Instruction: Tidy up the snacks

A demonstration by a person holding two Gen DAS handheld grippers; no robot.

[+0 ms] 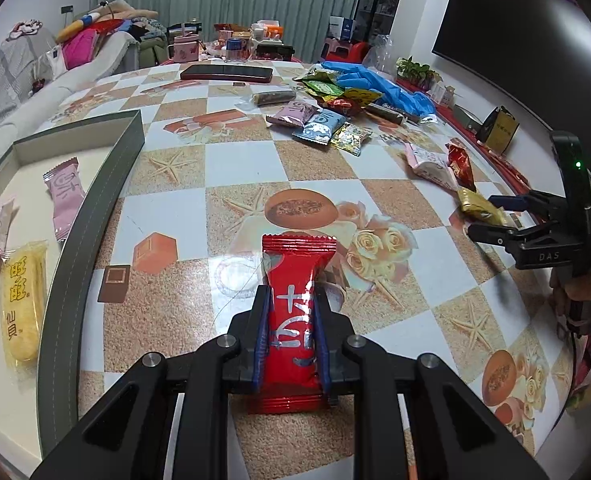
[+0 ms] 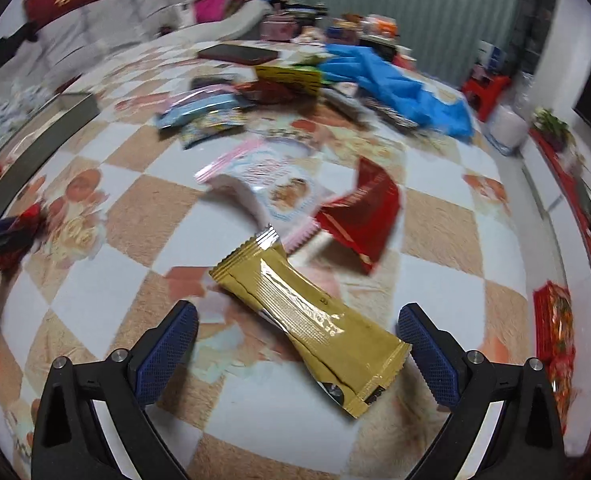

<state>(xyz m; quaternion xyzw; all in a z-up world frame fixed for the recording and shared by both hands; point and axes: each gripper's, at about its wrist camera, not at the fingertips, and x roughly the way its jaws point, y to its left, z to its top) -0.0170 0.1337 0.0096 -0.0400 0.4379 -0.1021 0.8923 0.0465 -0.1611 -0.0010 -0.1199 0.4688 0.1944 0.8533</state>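
Nearest us, the left claw (image 1: 291, 332) pinched a glossy red foil snack (image 1: 295, 320), its lower crimp partly hidden behind the pads, above the checked surface (image 1: 239, 168). Our right claw (image 2: 295, 340) stood spread w/ a crinkly gold sachet (image 2: 311, 320) lying flat betw. its blue textured pads, untouched. Left: a grey-walled box (image 1: 95, 200), cut off, held pink and yellow packets. Farther off, the snack pile (image 1: 327, 116) was blurred in the right view.

- We look down along the left gripper (image 1: 291, 312), close over the table (image 1: 239, 168).
- We look down along the right gripper (image 2: 295, 340), also close.
- Both views share the far snack pile (image 1: 327, 112).
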